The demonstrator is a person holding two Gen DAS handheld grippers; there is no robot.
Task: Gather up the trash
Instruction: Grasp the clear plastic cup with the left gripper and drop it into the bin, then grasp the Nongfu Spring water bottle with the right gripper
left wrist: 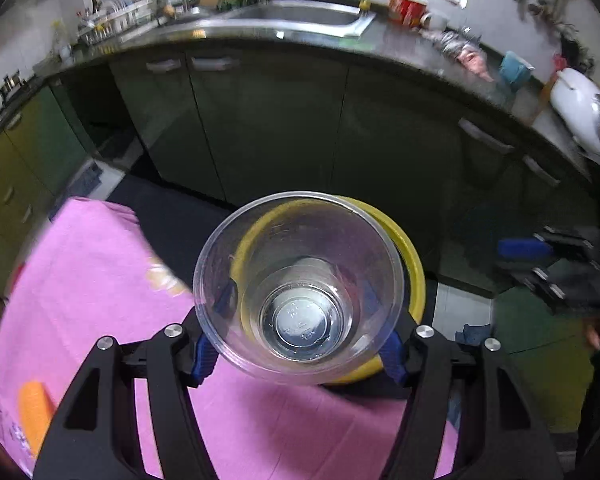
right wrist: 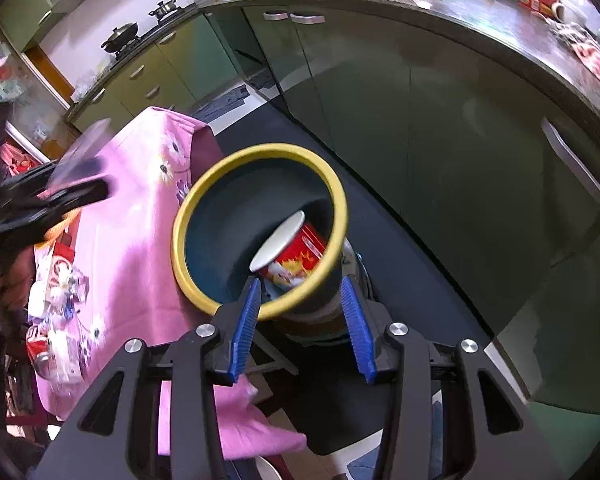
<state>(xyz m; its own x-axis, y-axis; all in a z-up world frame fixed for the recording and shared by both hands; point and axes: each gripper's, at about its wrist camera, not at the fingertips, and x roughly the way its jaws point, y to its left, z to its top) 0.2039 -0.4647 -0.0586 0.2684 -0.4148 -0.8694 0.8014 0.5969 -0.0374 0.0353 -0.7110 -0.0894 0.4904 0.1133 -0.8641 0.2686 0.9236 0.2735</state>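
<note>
A: Left gripper (left wrist: 300, 320)?
B: Clamped on a clear plastic cup (left wrist: 298, 286), held over the yellow-rimmed bin (right wrist: 260, 228).
A: Right gripper (right wrist: 302, 320)?
B: Pinching the bin's near wall, tilting it. Red paper cup (right wrist: 290, 256) inside. Pink tablecloth (right wrist: 132, 200) just beside.

Home kitchen, sink (left wrist: 300, 14) in countertop, green cabinets (right wrist: 380, 112), stove w/ wok (right wrist: 120, 36)
</note>
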